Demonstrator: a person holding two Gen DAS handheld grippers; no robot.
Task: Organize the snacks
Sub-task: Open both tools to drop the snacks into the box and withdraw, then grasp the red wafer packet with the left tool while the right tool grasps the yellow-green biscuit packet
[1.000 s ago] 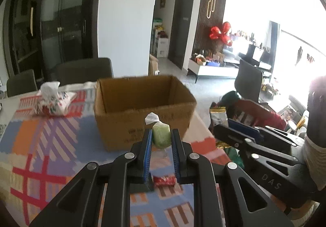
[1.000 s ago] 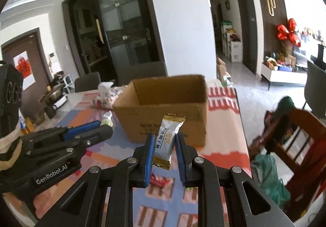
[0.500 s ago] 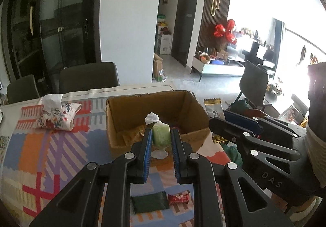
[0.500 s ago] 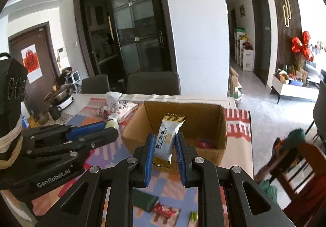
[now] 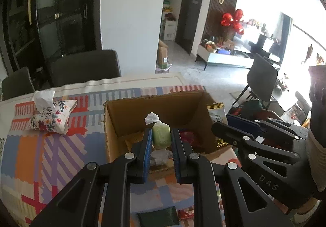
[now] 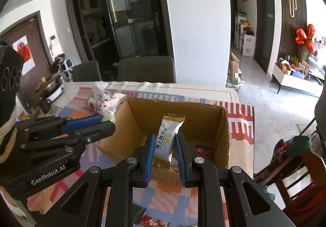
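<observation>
Pale green wrapped sweet point(image 5: 161, 135) and upright white-and-gold packet point(image 6: 167, 140), both held above open cardboard box point(image 6: 224, 131).

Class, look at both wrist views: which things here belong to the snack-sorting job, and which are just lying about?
Part of the job:
- cardboard box
- green wrapped sweet, in the left hand-held gripper
- white and gold snack packet, in the right hand-held gripper
- red snack in the box

Lying about:
- floral tissue pouch
- cooking pot
- dining chairs

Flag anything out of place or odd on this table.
Two snacks lie loose on the tablecloth short of the cardboard box: a dark green packet and a red wrapped candy. Nothing looks spilled or damaged.
</observation>
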